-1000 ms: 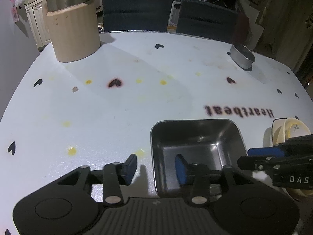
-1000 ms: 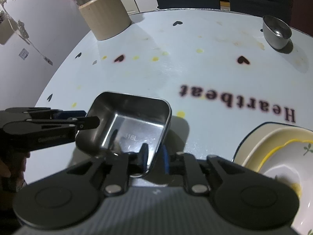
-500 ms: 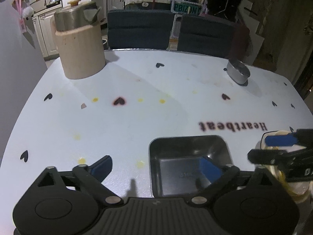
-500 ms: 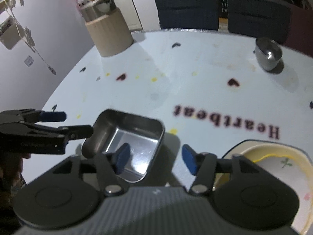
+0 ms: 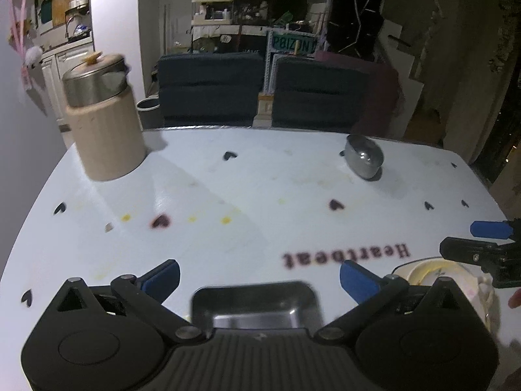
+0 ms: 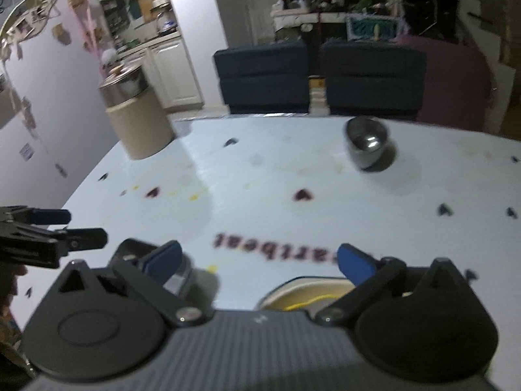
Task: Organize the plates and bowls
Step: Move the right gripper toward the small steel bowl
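Observation:
The square steel tray [image 5: 257,303] rests on the white table [image 5: 260,189], low in the left wrist view, just below my left gripper [image 5: 260,277]. That gripper's jaws are still opening, wide apart, with only table between the blue pads. My right gripper [image 6: 260,260] is also opening, and nothing is in it. Its left finger hides most of the tray [image 6: 182,280]. A cream plate with a yellow rim [image 6: 309,296] lies under its right side, and it also shows in the left wrist view [image 5: 436,270]. A round steel bowl [image 5: 363,159] stands far right on the table.
A beige canister with a steel lid [image 5: 104,130] stands at the far left corner. Two dark chairs [image 5: 211,88] are behind the table's far edge. The right gripper's fingers [image 5: 482,244] reach in from the right over the cream plate.
Both grippers have let go of the steel tray's walls and spread wide. Both have risen and pulled back, so the tray now sits lower in each view.

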`<move>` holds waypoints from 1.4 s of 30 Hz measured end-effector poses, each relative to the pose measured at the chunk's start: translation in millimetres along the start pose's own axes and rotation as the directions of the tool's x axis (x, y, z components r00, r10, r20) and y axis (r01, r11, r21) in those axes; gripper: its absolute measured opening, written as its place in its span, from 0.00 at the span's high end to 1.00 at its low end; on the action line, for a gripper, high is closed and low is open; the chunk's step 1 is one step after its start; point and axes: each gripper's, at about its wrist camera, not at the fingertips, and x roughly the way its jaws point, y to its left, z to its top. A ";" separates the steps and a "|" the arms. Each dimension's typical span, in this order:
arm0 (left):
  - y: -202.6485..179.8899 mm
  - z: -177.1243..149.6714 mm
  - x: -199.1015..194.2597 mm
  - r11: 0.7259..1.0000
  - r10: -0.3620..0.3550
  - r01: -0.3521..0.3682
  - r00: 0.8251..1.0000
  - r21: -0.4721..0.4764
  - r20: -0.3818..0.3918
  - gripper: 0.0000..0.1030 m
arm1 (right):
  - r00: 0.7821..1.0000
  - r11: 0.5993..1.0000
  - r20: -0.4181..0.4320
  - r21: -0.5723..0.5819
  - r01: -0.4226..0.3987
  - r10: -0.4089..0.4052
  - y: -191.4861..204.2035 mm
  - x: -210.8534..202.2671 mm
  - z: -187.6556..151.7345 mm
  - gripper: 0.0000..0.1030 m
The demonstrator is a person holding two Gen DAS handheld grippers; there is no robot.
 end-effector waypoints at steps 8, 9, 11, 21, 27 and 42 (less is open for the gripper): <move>-50.3 20.2 17.5 0.999 -0.032 0.031 0.999 0.027 0.034 0.00 | 0.996 0.996 0.034 0.039 0.079 -0.080 -44.9 -4.1 4.7 0.00; -56.7 22.6 21.0 0.999 -0.037 0.036 0.999 0.029 0.035 0.00 | 0.996 0.995 0.039 0.046 0.084 -0.086 -50.4 -2.1 5.8 0.00; -68.3 27.0 28.4 0.998 -0.050 0.049 0.998 0.028 0.035 0.00 | 0.994 0.993 0.049 0.068 0.095 -0.099 -59.7 0.0 8.6 0.00; -108.1 45.7 74.8 0.999 -0.051 0.051 0.998 0.008 0.033 0.00 | 0.979 0.970 0.066 0.165 0.178 -0.190 -108.8 23.3 22.0 0.00; -117.2 56.7 103.4 0.999 -0.049 0.049 0.998 -0.005 0.032 0.00 | 0.974 0.956 0.067 0.218 0.196 -0.216 -130.3 41.7 31.9 0.00; -124.8 111.5 162.5 0.996 -0.077 0.082 0.991 -0.043 0.114 0.00 | 0.993 0.919 0.012 0.380 0.105 -0.119 -170.9 108.1 70.9 0.18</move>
